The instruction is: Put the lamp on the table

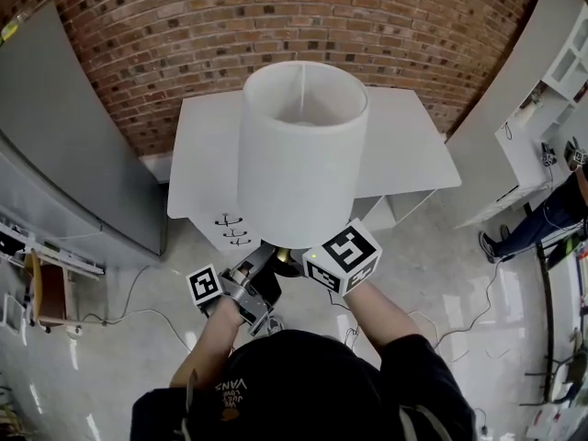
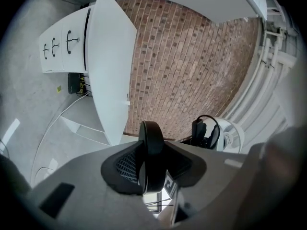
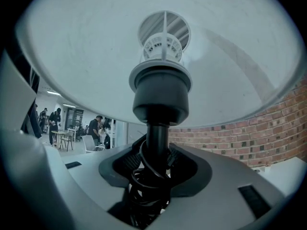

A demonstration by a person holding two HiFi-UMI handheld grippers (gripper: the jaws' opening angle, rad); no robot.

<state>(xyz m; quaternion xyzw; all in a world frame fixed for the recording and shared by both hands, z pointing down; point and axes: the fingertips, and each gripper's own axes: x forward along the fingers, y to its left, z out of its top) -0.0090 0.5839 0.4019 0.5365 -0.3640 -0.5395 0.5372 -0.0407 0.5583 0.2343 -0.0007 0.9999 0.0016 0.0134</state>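
Currently mid-carry: lamp (image 1: pixel 299 154) held aloft near the white counter (image 1: pixel 409 150), right gripper (image 3: pixel 157 159) fingers clenched on its stem (image 3: pixel 157 135), left gripper (image 2: pixel 151 164) fingers clamped on its base (image 2: pixel 151 140); next, likely level the base and lower onto counter.

Back wall: red-brown brick wall (image 1: pixel 303 16), running the full width behind the furniture. Floor (image 1: pixel 110 356): pale grey, glossy, with light reflected in patches. White table (image 1: pixel 404 145) stands against the brick, with three drawers (image 1: pixel 230 231) with dark handles on its left side. Tall grey panel (image 1: pixel 64 145) at left, beside the table. White shelving (image 1: pixel 551 90) at right. Thin cables (image 1: pixel 138 315) trail across the floor. Person's legs (image 1: pixel 542 223) at the right edge. In the right gripper view, a far open area with people, chairs and small tables (image 3: pixel 72 128).
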